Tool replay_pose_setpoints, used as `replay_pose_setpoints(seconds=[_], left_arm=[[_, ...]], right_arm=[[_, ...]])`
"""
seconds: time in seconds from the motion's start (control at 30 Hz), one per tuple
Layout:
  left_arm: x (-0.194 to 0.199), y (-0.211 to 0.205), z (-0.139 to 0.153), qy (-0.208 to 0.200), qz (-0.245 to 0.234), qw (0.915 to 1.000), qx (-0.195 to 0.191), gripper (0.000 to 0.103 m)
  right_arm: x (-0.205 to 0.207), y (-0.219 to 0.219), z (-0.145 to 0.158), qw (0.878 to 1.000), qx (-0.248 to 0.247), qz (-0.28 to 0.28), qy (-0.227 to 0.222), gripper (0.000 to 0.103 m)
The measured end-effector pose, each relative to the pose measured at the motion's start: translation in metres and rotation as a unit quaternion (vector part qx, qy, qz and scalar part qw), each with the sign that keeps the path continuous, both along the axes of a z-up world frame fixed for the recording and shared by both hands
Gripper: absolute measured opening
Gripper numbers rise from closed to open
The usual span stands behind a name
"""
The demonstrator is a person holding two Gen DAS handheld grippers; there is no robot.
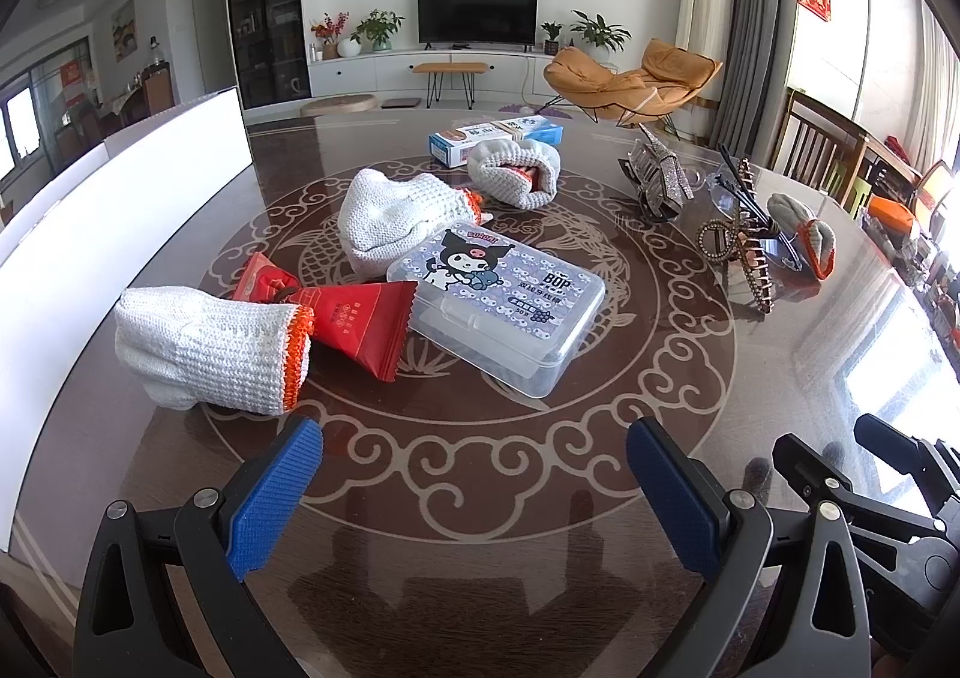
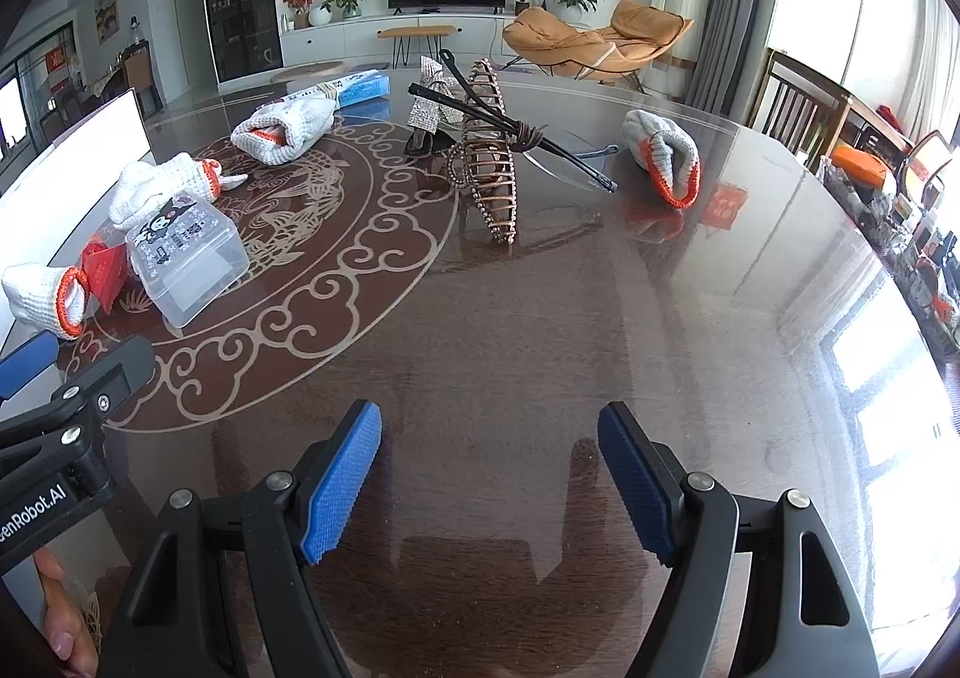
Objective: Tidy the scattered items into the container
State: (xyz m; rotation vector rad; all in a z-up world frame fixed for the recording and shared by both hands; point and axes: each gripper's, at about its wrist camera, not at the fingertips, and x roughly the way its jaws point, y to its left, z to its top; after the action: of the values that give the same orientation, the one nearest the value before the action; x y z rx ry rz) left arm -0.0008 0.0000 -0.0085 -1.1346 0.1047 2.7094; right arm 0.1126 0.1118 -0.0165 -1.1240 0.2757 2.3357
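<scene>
My left gripper (image 1: 474,474) is open and empty, low over the table, just short of a rolled white glove (image 1: 210,348), a red packet (image 1: 354,324) and a clear plastic box (image 1: 498,306) with a cartoon label. Two more white gloves (image 1: 396,216) (image 1: 516,174) and a blue carton (image 1: 492,138) lie behind. The white container (image 1: 120,234) stands at the left. My right gripper (image 2: 489,474) is open and empty over bare table. Ahead of it lie a brown hair claw (image 2: 492,168), glasses (image 2: 558,156), a glittery clip (image 2: 429,102) and a grey glove (image 2: 666,156).
The round dark table (image 2: 600,348) has a glass top with a swirl pattern. Wooden chairs (image 2: 792,108) stand at its far right edge, with clutter (image 2: 912,234) along the right. The left gripper's body (image 2: 66,426) shows at the right wrist view's left edge.
</scene>
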Motion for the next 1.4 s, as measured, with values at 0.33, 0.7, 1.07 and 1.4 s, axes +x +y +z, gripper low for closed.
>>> replay_pose_setpoints(seconds=[0.33, 0.7, 1.07, 1.4], left_arm=[[-0.003, 0.001, -0.003, -0.009, -0.009, 0.9999, -0.005, 0.103], [-0.005, 0.007, -0.007, -0.024, -0.024, 0.9991, -0.027, 0.103], [-0.005, 0.014, -0.01, -0.039, -0.04, 0.9972, -0.051, 0.103], [-0.003, 0.024, -0.013, -0.039, -0.051, 0.9944, -0.084, 0.103]], right_arm=[[-0.002, 0.003, -0.002, 1.0, -0.014, 0.0, -0.004, 0.076], [-0.002, 0.003, -0.001, 1.0, -0.017, -0.001, -0.003, 0.076], [-0.004, 0.004, -0.002, 1.0, -0.019, -0.002, -0.003, 0.076], [-0.003, 0.004, -0.002, 1.0, -0.022, -0.002, -0.002, 0.076]])
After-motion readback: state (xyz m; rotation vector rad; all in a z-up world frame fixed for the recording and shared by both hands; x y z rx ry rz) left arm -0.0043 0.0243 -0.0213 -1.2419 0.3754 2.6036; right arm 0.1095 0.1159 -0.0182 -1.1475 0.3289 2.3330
